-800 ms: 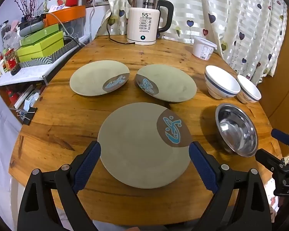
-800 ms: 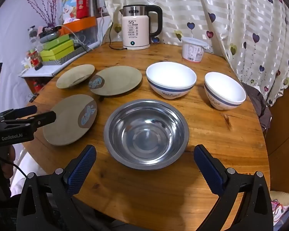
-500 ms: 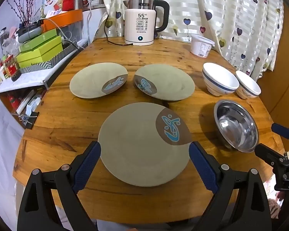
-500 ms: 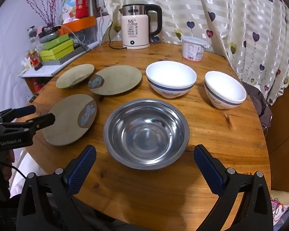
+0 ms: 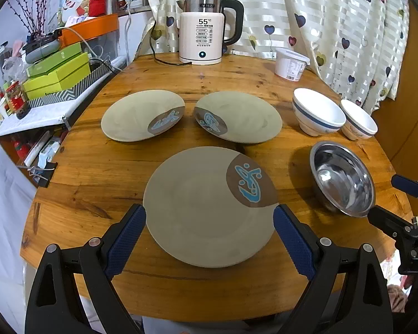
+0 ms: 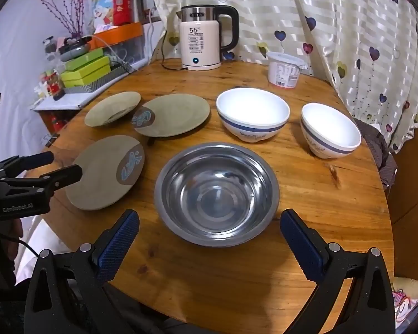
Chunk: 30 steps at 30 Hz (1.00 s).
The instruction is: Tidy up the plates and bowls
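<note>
On a round wooden surface (image 5: 181, 83) pushed up to a curtain (image 5: 334, 14) dotted with hearts, the dishes lie spread out, none stacked. My left claw (image 5: 209, 225) stands wide, hanging above the near plate (image 5: 203, 208), its pads to either side of the rim and not touching it. Two more plates (image 5: 136, 117) (image 5: 245, 117) lie side by side farther back, just apart from each other.

My right claw (image 6: 209, 231) is wide too, empty, hovering over the near edge of the steel bowl (image 6: 216, 192). Behind that bowl sit two white bowls (image 6: 252, 112) (image 6: 330, 128) with blue bands, upright, close together.

At the far edge a kettle (image 5: 206, 30) stands with its cord trailing left, and a white tub (image 5: 290, 64) sits near the curtain. Left of the surface runs a cluttered shelf — green boxes (image 5: 58, 75), an orange tray (image 5: 94, 27), jars, bare twigs (image 5: 30, 8) against a pale wall. Wood-coloured panelling (image 6: 412, 194) closes the room on the right.
</note>
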Motion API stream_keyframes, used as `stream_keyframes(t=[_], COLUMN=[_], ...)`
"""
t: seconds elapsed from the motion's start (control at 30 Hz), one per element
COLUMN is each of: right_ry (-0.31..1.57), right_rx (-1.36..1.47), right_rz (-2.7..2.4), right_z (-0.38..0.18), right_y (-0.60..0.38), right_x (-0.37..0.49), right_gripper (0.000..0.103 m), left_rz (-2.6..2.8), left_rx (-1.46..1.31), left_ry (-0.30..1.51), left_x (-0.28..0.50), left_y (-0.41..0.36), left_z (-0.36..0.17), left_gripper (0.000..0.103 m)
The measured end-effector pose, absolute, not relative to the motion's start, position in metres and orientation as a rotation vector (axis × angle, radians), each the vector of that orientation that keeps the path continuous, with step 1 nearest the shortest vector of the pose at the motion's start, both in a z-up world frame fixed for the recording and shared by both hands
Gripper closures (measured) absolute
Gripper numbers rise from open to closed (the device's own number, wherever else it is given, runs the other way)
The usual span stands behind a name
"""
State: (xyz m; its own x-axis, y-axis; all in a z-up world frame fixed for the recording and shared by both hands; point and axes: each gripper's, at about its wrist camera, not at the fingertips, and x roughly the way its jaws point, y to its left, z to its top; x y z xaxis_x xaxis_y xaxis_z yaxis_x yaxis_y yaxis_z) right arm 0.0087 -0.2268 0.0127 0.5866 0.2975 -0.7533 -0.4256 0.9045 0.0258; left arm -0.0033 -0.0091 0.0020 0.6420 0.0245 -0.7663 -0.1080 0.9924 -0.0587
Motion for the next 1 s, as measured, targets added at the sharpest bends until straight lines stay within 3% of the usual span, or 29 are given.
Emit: stream_keyframes(t=[1.0], right_ry=[0.836], right_rx=[-0.152], right_rz=[0.479], right_z=[0.0168], right_y=[-0.2185], right_x=[0.0048], right_gripper=[0.001], left_rz=[0.087], left_rx=[-0.143], left_ry=[0.913], left_x=[-0.0053], left_y=[-0.0027], left_z=[-0.0067], left_gripper=[0.01])
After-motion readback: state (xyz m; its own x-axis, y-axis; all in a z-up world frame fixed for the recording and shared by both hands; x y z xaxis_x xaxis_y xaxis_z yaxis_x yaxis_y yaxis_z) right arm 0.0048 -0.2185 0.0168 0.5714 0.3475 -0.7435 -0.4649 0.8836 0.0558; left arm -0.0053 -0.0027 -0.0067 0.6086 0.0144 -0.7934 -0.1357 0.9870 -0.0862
